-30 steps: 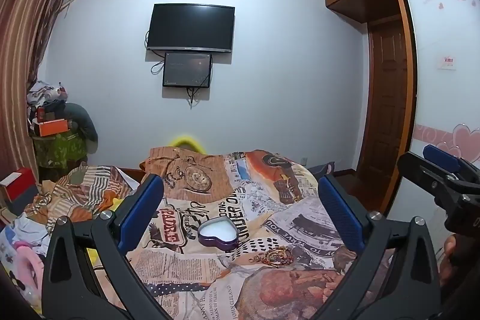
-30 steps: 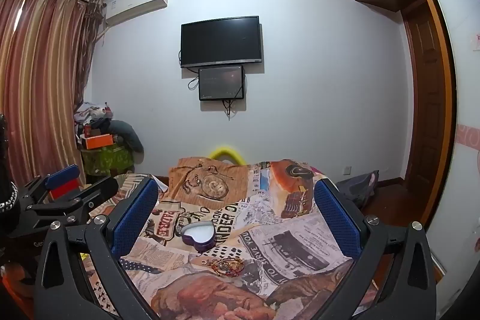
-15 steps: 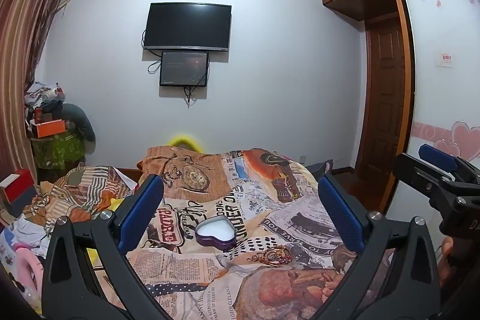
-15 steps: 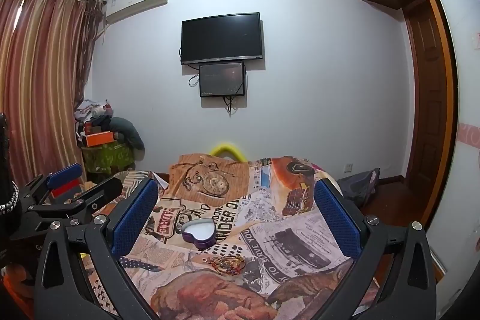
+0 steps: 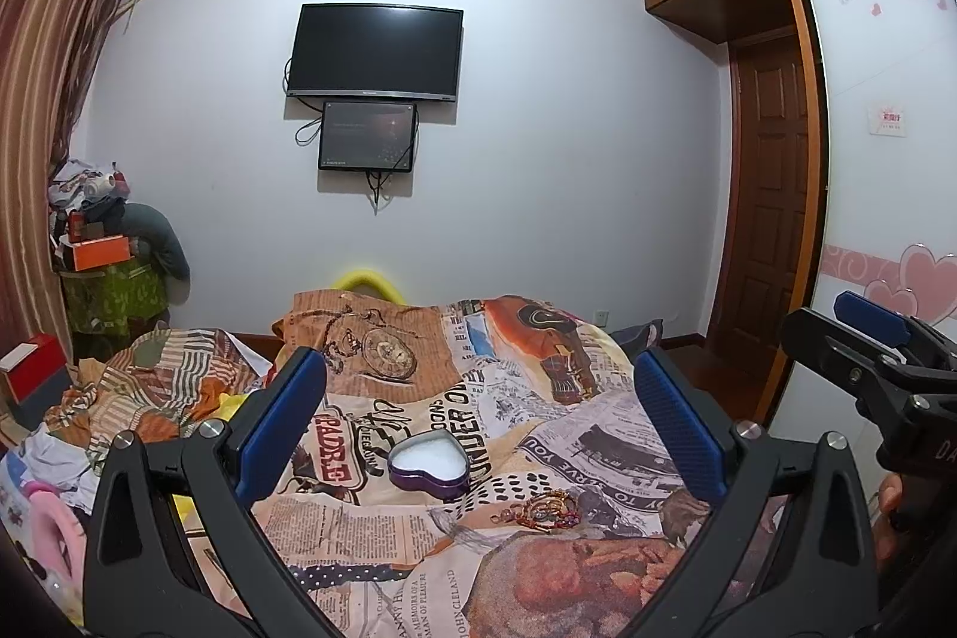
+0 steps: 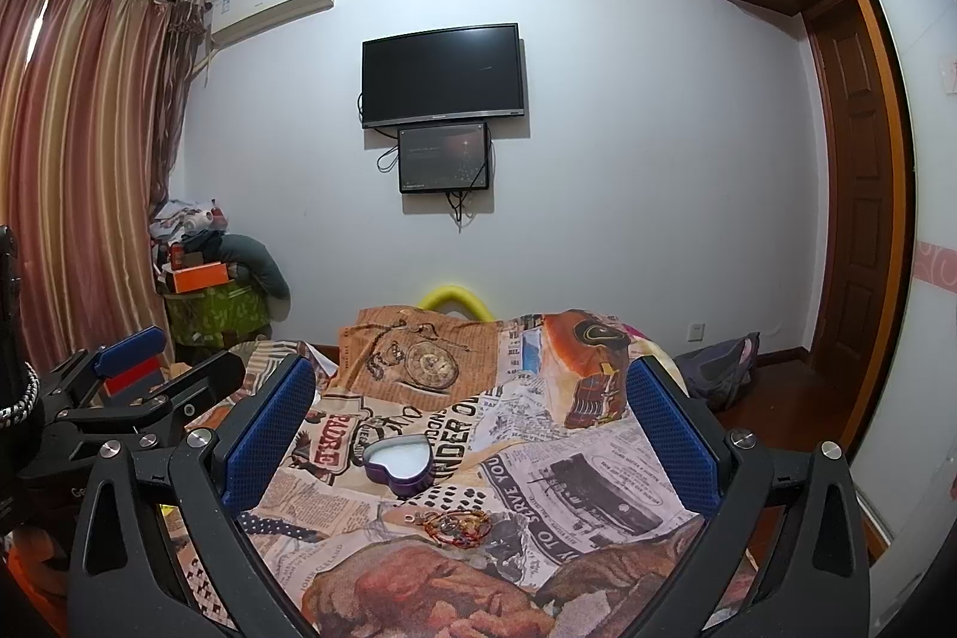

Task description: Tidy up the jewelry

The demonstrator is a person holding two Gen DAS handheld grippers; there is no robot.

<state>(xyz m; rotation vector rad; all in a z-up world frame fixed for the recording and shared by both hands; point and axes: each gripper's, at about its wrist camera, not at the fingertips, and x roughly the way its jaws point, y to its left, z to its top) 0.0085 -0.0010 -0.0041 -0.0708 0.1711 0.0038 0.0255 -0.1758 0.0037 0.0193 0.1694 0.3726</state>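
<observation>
A purple heart-shaped tin (image 5: 429, 466) (image 6: 399, 462) with a white lining lies open on the bed. Just in front of it sits a small tangle of gold and red jewelry (image 5: 541, 509) (image 6: 457, 525). My left gripper (image 5: 478, 414) hangs open above the bedspread, with the tin and jewelry between and below its blue pads (image 5: 281, 420). The right gripper (image 6: 469, 417) is also open and empty, held at about the same height. Each gripper shows in the other's view: the right gripper (image 5: 867, 339) at the right edge, the left gripper (image 6: 149, 369) at the left edge.
The bed carries a newspaper-print cover (image 5: 568, 435), with crumpled bedding and clothes (image 5: 137, 387) at its left. A TV (image 5: 375, 52) hangs on the far wall. A cluttered green stand (image 6: 215, 309) is by the curtain (image 6: 78, 159); a wooden door (image 5: 771, 207) and wardrobe stand at right.
Both grippers have tilted or drifted very slightly; the tin and jewelry sit a touch lower in view. Jaws stay open and nothing was picked up.
</observation>
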